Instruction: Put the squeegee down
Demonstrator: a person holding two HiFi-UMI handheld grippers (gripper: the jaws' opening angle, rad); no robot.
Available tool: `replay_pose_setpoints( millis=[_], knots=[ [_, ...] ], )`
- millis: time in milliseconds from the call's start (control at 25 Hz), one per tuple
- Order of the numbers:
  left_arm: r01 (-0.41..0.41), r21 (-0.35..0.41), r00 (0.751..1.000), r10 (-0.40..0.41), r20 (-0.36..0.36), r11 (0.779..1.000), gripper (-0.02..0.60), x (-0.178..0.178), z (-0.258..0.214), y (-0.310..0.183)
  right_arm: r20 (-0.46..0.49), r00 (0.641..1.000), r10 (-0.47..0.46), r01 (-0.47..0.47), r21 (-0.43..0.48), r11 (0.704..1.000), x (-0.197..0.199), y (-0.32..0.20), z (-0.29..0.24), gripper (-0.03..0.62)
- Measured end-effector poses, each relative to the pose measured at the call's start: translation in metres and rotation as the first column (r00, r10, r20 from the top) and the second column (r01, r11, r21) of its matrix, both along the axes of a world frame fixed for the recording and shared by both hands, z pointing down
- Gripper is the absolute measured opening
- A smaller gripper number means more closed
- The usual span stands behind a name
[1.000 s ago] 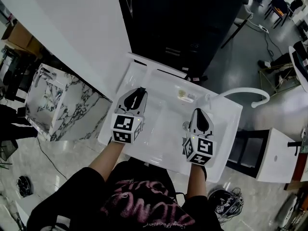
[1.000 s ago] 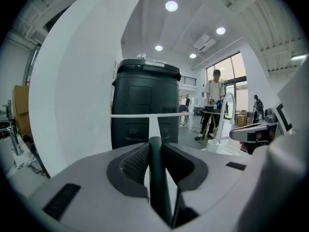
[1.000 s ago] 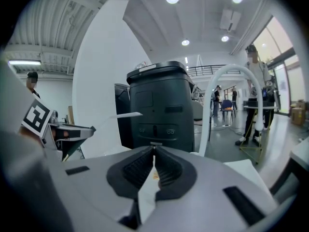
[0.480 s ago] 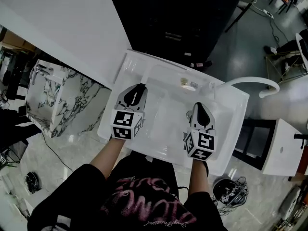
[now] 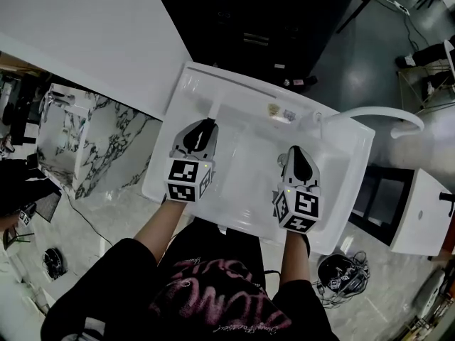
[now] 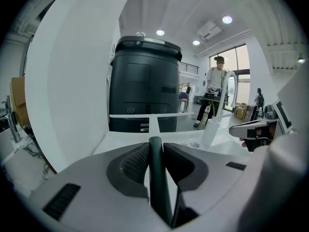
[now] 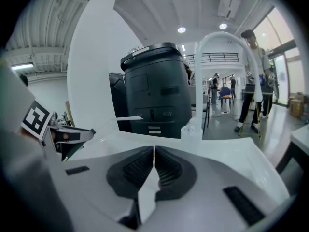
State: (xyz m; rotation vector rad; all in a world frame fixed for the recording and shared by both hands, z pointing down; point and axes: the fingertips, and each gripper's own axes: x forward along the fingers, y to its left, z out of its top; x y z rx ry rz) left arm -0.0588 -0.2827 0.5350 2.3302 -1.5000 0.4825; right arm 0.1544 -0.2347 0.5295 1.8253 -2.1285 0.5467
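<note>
Readable text: none.
Shirt print [image 5: 213,310]: pink lettering on the person's black shirt, seen upside down and too blurred to read.
Cube on the left gripper [image 5: 205,125]: black-and-white square markers, no letters or digits.
Cube on the right gripper [image 5: 297,153]: the same kind of markers.

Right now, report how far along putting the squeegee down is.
Done: nothing yet. In hand: the left claw is shut on the squeegee, gripping its dark handle over the white sink. The right claw is shut and empty. Left: lower the squeegee onto a surface, then open the left claw to release it.
</note>
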Motion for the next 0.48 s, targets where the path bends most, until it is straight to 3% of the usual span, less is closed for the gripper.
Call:
replay_pose_setpoints(
  millis=[480],
  knots=[
    [-0.002,-0.066,1.0,0.003,0.011,0.998,0.095,0.006,0.034,0.002,0.017,1.0,0.003,-0.002,-0.053,0.999,0.004,0.0,0.032,0.021]
  ],
)
